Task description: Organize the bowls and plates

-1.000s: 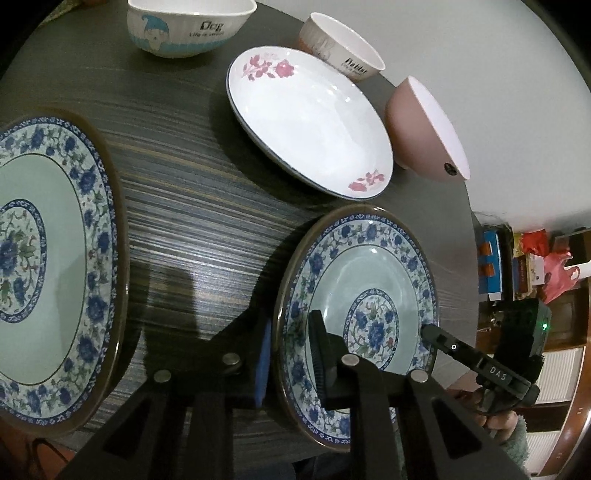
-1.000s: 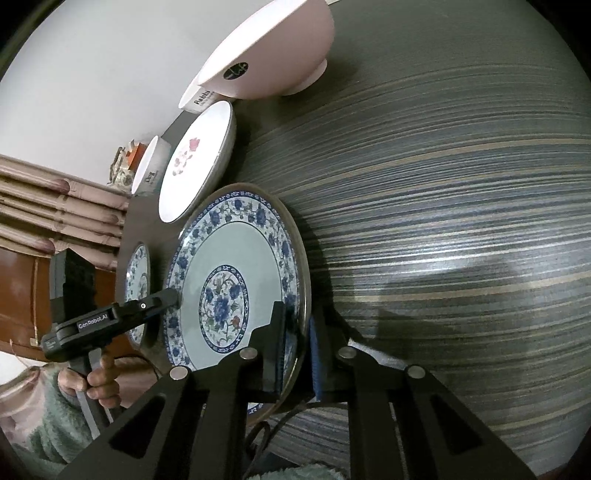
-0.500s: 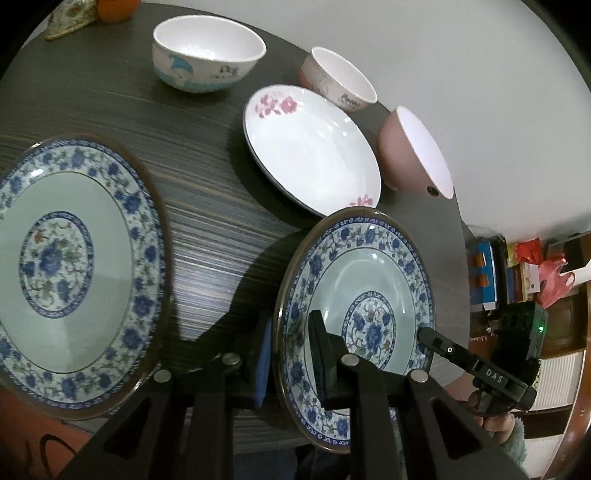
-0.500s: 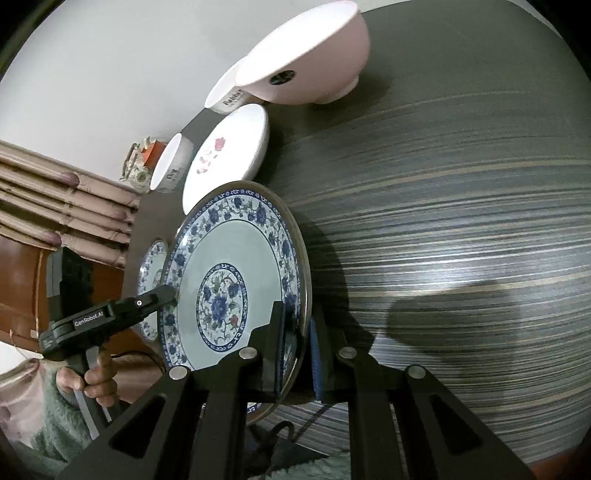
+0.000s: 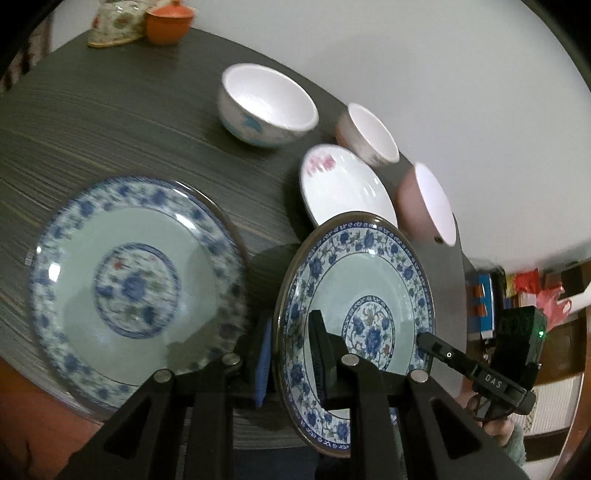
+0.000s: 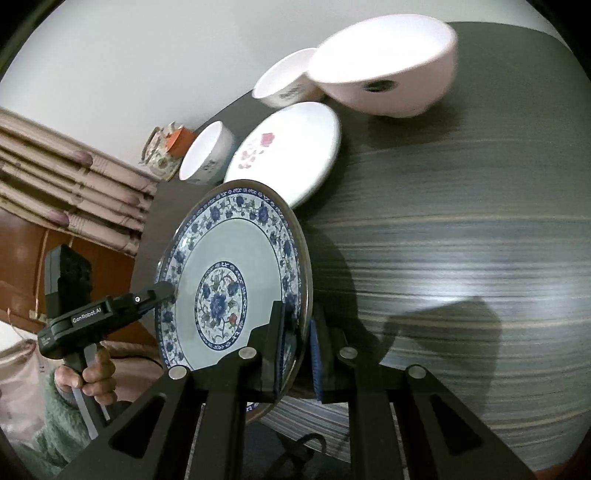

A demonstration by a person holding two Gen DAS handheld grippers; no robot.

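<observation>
We see the dark wood-grain table [image 5: 110,122] stretching ahead of both claws, and on it, just to the left of the left claw [image 5: 291,354], lies the large blue-and-white floral plate [image 5: 129,280], flat and blurred in the left wrist view. A second blue-and-white plate [image 5: 354,314] of the same pattern is held up off the table between our two tools: the left claw pinches its near-left rim, one finger in front of the face and one behind, while the right claw [image 6: 297,347] pinches the opposite rim in the same way, its pads pressed on either side of the edge. In the right wrist view this held plate [image 6: 229,284] stands tilted with its face turned toward the left claw [image 6: 162,291], whose tips meet the far rim. Beyond the held plate, ahead of the left claw, sits the white plate with pink flowers [image 5: 343,188], resting flat. To its right, ahead of the right claw, the pink bowl [image 6: 388,62] stands upright. Farther ahead are the white bowl with a blue figure [image 5: 266,105] and, near it, the smaller white bowl with lettering [image 5: 369,134], both upright. At the far edge of the table, well apart from both claws, we make out an orange cup [image 5: 168,22] beside a patterned cloth item [image 5: 114,26].
</observation>
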